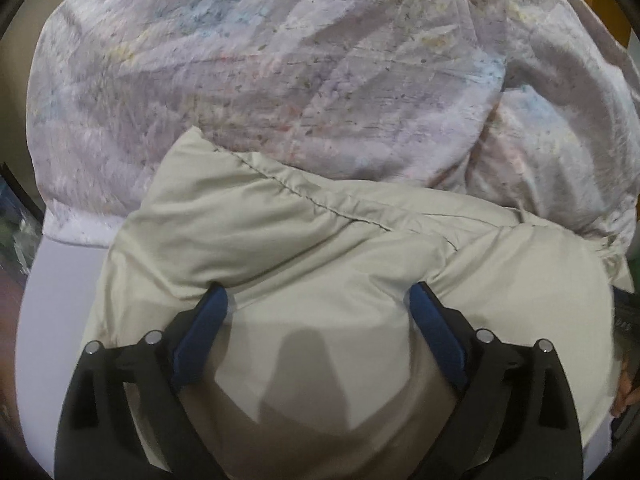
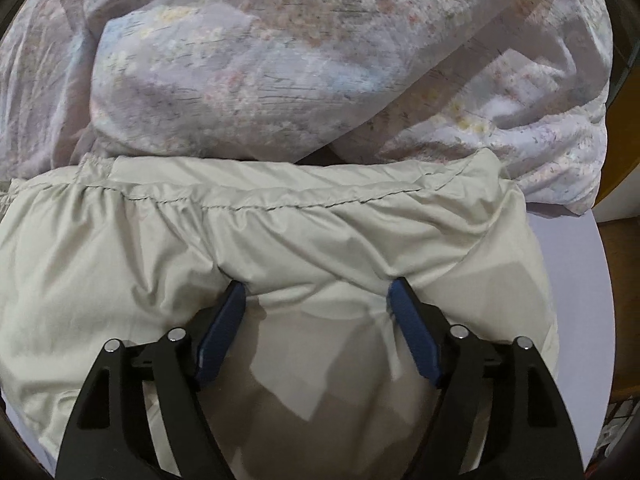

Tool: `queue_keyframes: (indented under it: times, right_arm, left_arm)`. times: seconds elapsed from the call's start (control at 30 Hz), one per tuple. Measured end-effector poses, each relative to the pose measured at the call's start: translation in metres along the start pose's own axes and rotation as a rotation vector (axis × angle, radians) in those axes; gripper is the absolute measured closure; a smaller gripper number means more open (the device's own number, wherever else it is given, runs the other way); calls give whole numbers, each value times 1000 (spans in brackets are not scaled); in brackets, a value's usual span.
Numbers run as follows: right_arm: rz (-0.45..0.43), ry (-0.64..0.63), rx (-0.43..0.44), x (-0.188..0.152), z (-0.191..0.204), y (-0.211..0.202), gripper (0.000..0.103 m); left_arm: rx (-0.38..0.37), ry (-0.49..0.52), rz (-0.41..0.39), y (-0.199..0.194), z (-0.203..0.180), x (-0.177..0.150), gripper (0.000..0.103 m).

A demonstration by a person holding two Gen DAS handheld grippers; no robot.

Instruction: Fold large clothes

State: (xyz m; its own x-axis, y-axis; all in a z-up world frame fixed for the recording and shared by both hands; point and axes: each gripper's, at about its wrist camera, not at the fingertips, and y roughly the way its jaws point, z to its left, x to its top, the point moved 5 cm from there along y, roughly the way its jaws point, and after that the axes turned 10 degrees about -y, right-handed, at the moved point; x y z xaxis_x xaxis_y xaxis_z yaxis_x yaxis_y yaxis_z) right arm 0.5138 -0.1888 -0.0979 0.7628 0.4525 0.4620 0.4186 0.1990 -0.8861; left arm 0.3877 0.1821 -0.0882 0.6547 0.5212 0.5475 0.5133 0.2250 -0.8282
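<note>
Ahead of your jaws the heaped floral sheet [image 1: 280, 80] blocks the way; bare table [image 2: 568, 280] lies clear right of the right jaws.

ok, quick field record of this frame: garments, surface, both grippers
garment in front: beige padded garment, stitched seam across it, lying on the table
garment behind: floral pastel cloth, crumpled, touching the beige one's far edge
surface: pale lavender table
left gripper: open, fingertips pressed into the beige garment
right gripper: open, fingertips pressed into the beige garment
</note>
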Motion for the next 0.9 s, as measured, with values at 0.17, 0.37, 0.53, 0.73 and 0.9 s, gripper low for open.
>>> queue_keyframes:
  times: [0.17, 0.37, 0.53, 0.73, 0.9]
  right_arm:
    - [-27, 7, -11, 2, -5, 9, 19]
    - [-70, 13, -25, -1, 0, 26, 13]
    - [-102, 12, -30, -13, 4, 38, 9]
    - [-132, 11, -43, -19, 11, 44, 5]
    - [-152, 16, -49, -21, 14, 50, 3]
  left_arm:
    - [21, -2, -10, 14, 4, 1, 6]
    - [23, -14, -29, 30, 5, -3, 2]
    - [15, -13, -57, 31, 0, 2, 2]
    - [9, -18, -78, 37, 10, -6, 2]
    - [4, -18, -81, 47, 9, -2, 2]
